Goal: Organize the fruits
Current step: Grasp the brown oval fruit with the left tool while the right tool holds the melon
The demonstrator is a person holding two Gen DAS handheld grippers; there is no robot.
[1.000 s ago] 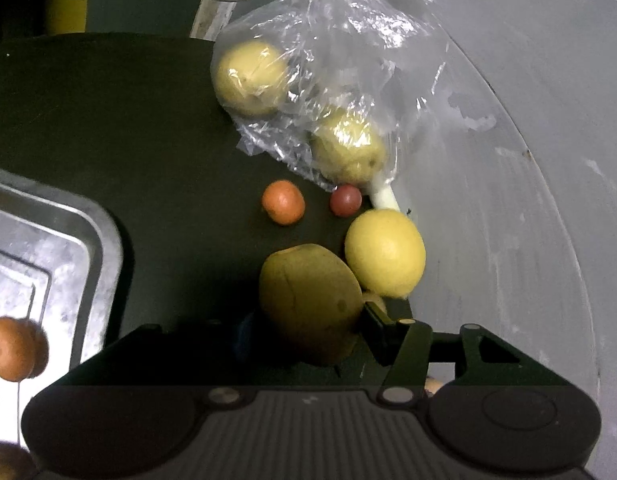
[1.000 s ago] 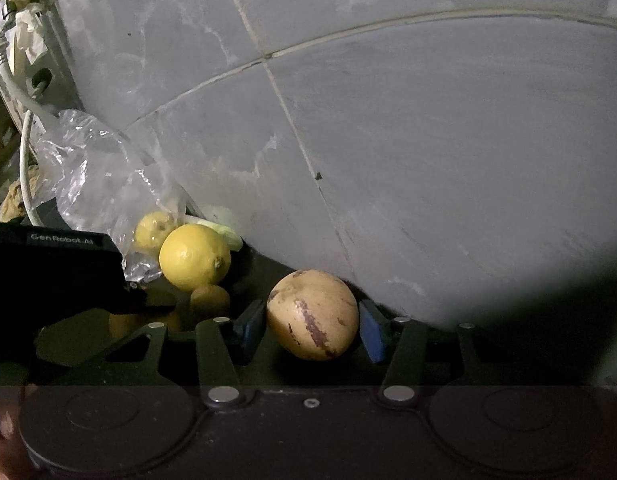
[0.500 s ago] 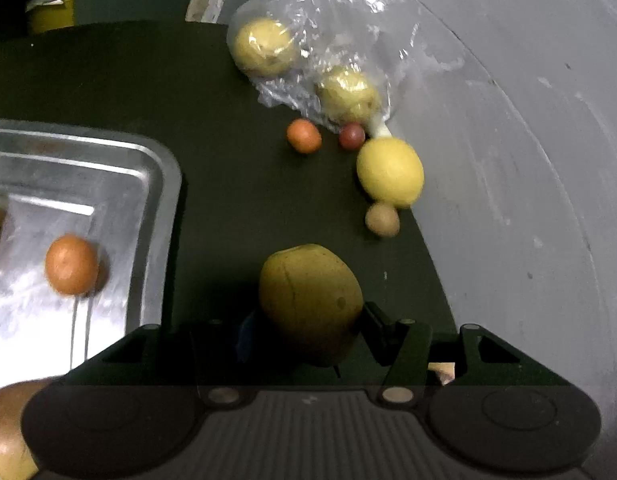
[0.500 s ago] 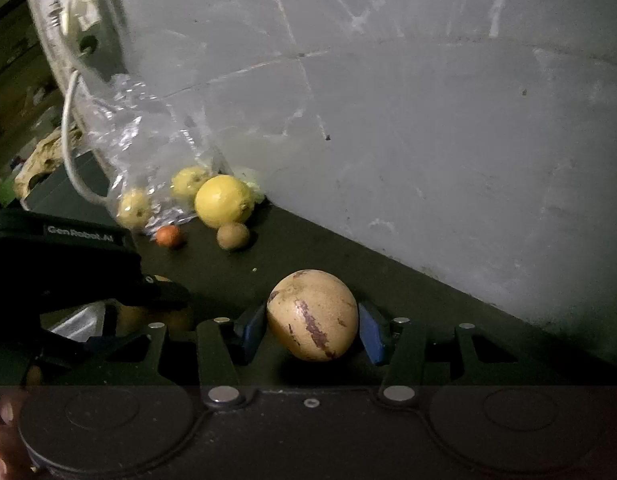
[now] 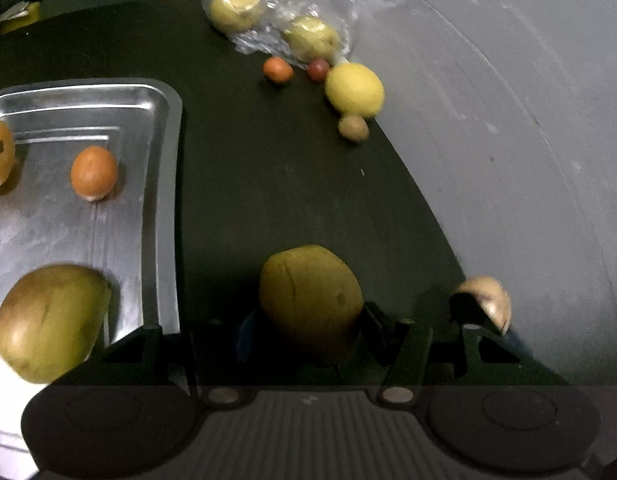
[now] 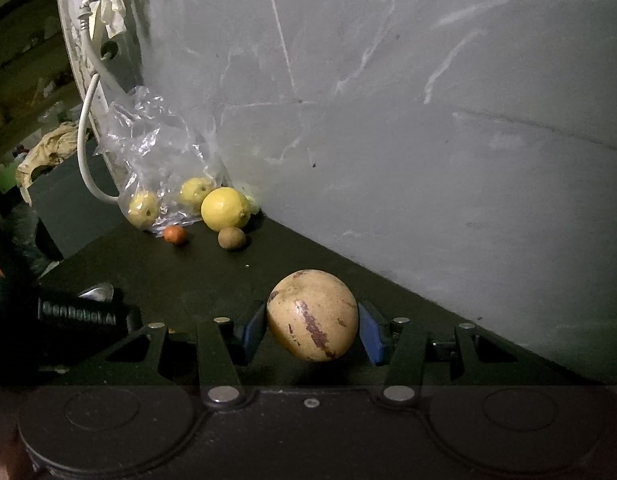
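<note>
Both grippers have pulled back from the lemon [image 5: 354,89], left [image 5: 308,320] clamping a greenish, blurred mango [image 5: 310,300], right [image 6: 312,326] clamping a streaked fruit [image 6: 312,314].

The right gripper [image 6: 312,324] clamped a pale streaked fruit [image 6: 312,314] (purple marks) above the dark worktop [image 6: 188,276], near the wall-side edge.

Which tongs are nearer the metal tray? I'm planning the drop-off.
Left. The left tongs sit beside the metal tray; the right tongs are farther right, by the wall.
</note>
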